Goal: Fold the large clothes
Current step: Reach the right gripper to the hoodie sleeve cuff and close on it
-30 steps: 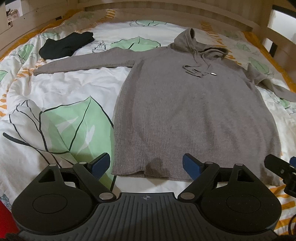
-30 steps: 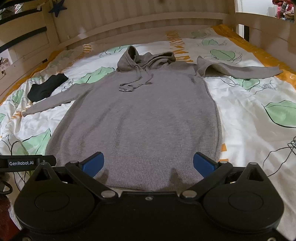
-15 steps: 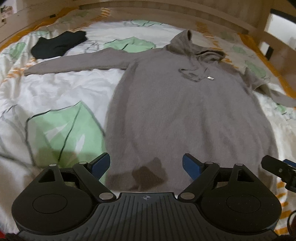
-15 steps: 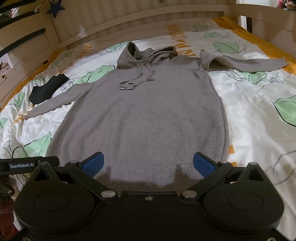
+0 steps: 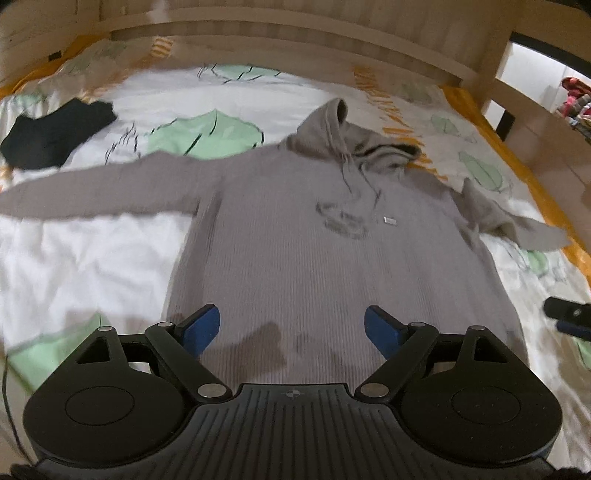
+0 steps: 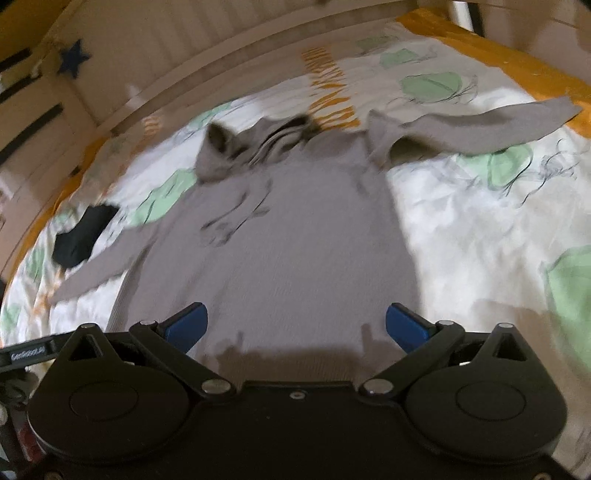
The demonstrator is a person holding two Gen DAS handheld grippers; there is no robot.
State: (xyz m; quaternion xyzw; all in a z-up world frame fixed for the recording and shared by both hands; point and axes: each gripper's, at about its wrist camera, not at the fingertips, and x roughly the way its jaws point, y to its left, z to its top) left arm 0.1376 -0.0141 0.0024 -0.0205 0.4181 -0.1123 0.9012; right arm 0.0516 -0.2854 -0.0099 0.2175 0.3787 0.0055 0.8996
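Note:
A large grey knitted hoodie (image 5: 332,266) lies flat, front up, on the bed, with hood (image 5: 332,125) and drawstrings at the far end. Its left sleeve (image 5: 92,192) stretches out to the left; its right sleeve (image 6: 480,125) lies out to the right. My left gripper (image 5: 291,328) is open and empty above the lower body of the hoodie. My right gripper (image 6: 295,325) is open and empty above the same garment (image 6: 295,258), near its lower right part. The hem is hidden under both grippers. Both views are blurred.
The bed has a white sheet with green leaf prints (image 5: 92,266) and an orange border. A small black garment (image 5: 55,136) lies at the far left and shows in the right wrist view (image 6: 85,236). A wooden rail (image 5: 295,33) runs round the bed. The right gripper's edge (image 5: 569,317) shows at right.
Both grippers have moved forward over the hoodie, from its hem onto its lower body. Both stay open. The hoodie has not moved.

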